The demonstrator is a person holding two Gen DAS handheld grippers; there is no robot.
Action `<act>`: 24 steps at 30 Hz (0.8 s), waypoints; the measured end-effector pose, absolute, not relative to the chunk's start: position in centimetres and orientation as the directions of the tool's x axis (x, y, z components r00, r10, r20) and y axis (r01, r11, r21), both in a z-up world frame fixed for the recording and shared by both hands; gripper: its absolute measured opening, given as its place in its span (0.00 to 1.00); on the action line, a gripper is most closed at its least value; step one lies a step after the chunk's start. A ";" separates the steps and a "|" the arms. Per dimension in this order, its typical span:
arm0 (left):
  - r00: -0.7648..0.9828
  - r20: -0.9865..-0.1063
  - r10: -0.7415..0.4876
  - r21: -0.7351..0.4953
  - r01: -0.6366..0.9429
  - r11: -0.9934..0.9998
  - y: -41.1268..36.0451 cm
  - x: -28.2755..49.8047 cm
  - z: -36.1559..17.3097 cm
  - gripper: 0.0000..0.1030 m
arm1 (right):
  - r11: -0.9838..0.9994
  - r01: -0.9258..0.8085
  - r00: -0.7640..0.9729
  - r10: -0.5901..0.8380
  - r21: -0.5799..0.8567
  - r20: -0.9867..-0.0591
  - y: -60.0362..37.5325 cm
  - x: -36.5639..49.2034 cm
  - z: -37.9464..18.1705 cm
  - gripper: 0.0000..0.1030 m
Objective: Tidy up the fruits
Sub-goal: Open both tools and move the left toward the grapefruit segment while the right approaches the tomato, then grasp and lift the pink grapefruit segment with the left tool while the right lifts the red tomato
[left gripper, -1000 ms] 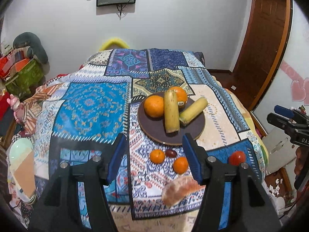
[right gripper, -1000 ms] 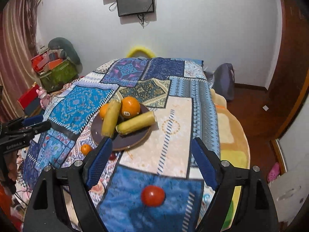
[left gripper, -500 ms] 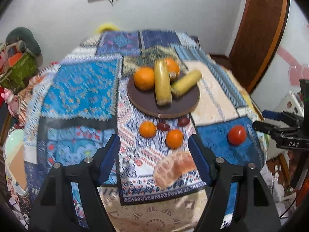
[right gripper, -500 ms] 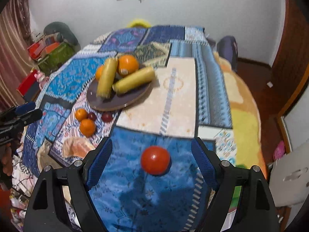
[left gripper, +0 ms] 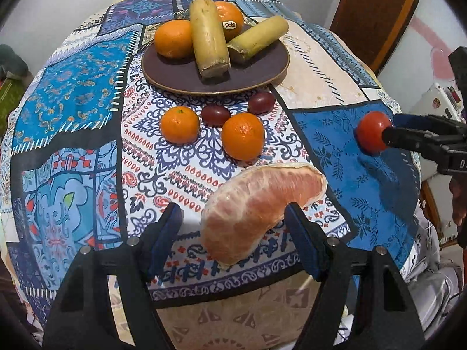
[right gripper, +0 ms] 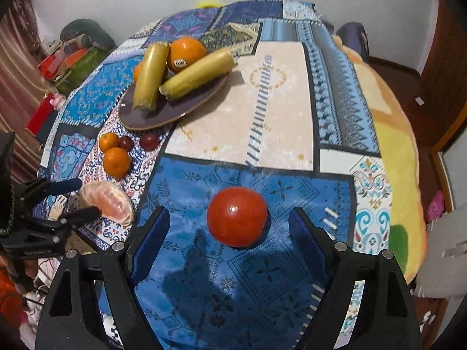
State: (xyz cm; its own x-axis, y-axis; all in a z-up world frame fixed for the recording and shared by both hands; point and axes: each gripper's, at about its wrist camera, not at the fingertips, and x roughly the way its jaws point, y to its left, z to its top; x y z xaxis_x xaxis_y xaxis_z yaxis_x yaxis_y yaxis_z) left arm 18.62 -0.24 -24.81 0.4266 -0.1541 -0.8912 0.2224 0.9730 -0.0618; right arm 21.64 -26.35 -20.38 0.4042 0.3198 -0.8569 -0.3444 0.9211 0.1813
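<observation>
A pink pomelo segment (left gripper: pixel 259 210) lies near the table's front edge, between the open fingers of my left gripper (left gripper: pixel 233 221); it also shows in the right wrist view (right gripper: pixel 106 201). A red tomato (right gripper: pixel 237 216) sits on the blue patch, just ahead of and between the open fingers of my right gripper (right gripper: pixel 227 227); it also shows in the left wrist view (left gripper: pixel 372 134). A dark brown plate (left gripper: pixel 262 73) holds two oranges (left gripper: pixel 173 38) and two yellow sugarcane pieces (left gripper: pixel 208 38). Two mandarins (left gripper: pixel 180 124) and two dark plums (left gripper: pixel 216 115) lie in front of the plate.
A patchwork cloth (left gripper: pixel 73 93) covers the round table. The table edge (left gripper: pixel 233 294) lies just under my left gripper. A wooden door (left gripper: pixel 376 14) stands at the right. Bags and boxes (right gripper: pixel 73 58) sit on the floor to the left.
Both grippers have moved forward and down toward the table. The pomelo segment now lies between my left fingers and the tomato sits between my right fingers. Both stay open.
</observation>
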 end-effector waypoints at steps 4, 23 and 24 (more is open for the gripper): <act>0.415 -0.892 -0.179 -0.097 0.209 0.973 0.0 19.3 -25.1 0.78 | 0.919 -0.347 0.374 0.320 0.189 -0.871 -26.2 21.9 -21.5 0.79; 0.450 -0.879 -0.158 -0.045 0.253 0.966 -3.1 19.2 -25.4 0.46 | 0.906 -0.380 0.357 0.331 0.187 -0.873 -25.5 22.2 -22.6 0.42; 0.452 -0.879 -0.154 -0.045 0.241 0.969 -2.6 18.9 -25.4 0.45 | 0.904 -0.380 0.360 0.337 0.194 -0.870 -25.4 22.1 -22.5 0.42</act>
State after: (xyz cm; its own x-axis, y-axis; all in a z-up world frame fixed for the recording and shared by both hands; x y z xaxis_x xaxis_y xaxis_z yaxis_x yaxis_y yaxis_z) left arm 18.87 -2.58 -25.41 0.4523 -0.1536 -0.8785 0.2413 0.9694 -0.0453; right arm 22.10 -25.44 -22.46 0.3600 0.3375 -0.8698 -0.3800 0.9045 0.1936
